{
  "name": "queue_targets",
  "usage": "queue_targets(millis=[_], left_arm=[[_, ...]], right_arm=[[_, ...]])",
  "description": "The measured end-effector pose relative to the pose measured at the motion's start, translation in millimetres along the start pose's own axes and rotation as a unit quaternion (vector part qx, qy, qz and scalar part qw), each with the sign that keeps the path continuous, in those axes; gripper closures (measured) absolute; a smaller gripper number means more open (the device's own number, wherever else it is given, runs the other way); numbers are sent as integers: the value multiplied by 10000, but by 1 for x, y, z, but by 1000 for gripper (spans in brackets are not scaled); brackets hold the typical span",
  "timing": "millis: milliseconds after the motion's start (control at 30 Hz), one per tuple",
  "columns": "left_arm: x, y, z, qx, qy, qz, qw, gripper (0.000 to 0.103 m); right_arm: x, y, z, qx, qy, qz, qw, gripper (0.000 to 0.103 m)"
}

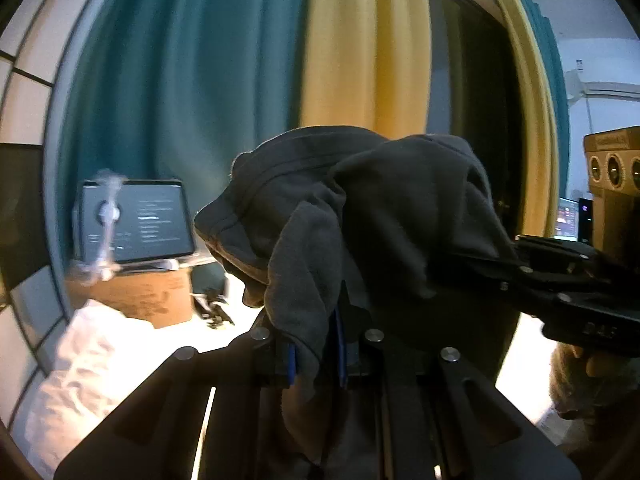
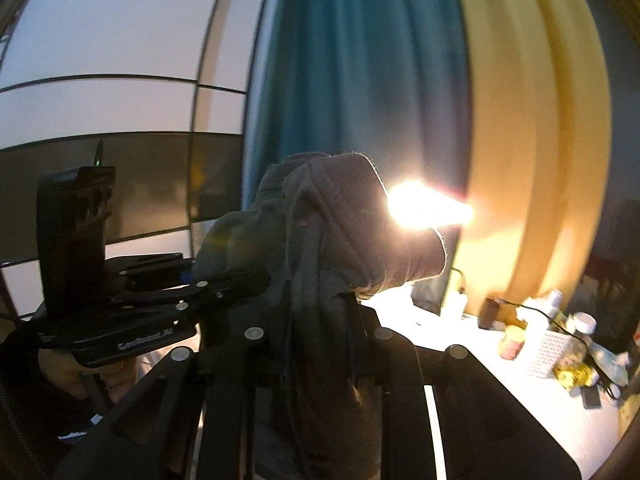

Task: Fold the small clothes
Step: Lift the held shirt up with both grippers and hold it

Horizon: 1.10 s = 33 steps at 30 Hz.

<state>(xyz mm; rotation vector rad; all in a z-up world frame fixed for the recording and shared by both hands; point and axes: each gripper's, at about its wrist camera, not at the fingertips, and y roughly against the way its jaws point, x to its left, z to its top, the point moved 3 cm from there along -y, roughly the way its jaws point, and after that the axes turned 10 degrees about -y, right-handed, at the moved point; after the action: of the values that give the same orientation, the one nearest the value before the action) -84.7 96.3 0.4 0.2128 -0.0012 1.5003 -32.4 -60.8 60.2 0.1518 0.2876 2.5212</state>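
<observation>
Bunched between the blue pads of the left tool, a dark grey garment is hanging in the air above the white worktop, its folds draping over the fingers. Both tools are clenching it: the right tool is pinching another part of the same cloth, which is rising ahead of it against teal and yellow curtains. A tablet is leaning on a cardboard box at the left
</observation>
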Motion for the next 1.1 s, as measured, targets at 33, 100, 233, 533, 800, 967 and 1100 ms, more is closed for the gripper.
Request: queue_targets(millis=[33,100,233,533,800,967,1100], left_arm=[[5,4,0,-12,17,71,10000,91],[14,12,-1,-20,45,177,9998,91],[29,25,-3,29,46,349,9994,91],[39,25,-15,244,68,412,9988,91],[41,-2,-24,512,159,275,9982,91],[43,-25,-28,703,188,145,9972,91],[44,-45,-33,857,197,42,9961,91]], right_arm=[[7,-1,1,-18,42,75,10000,82],[15,-2,3,-34,78,177,9998,82],[31,-6,3,-33,126,418,9990,82],[35,-22,-2,74,16,561,9984,82],[19,-41,-14,280,-193,380,9987,82],[1,-58,-21,437,-349,263,9981,82],[-13,-74,-27,565,-483,181,9971,82]])
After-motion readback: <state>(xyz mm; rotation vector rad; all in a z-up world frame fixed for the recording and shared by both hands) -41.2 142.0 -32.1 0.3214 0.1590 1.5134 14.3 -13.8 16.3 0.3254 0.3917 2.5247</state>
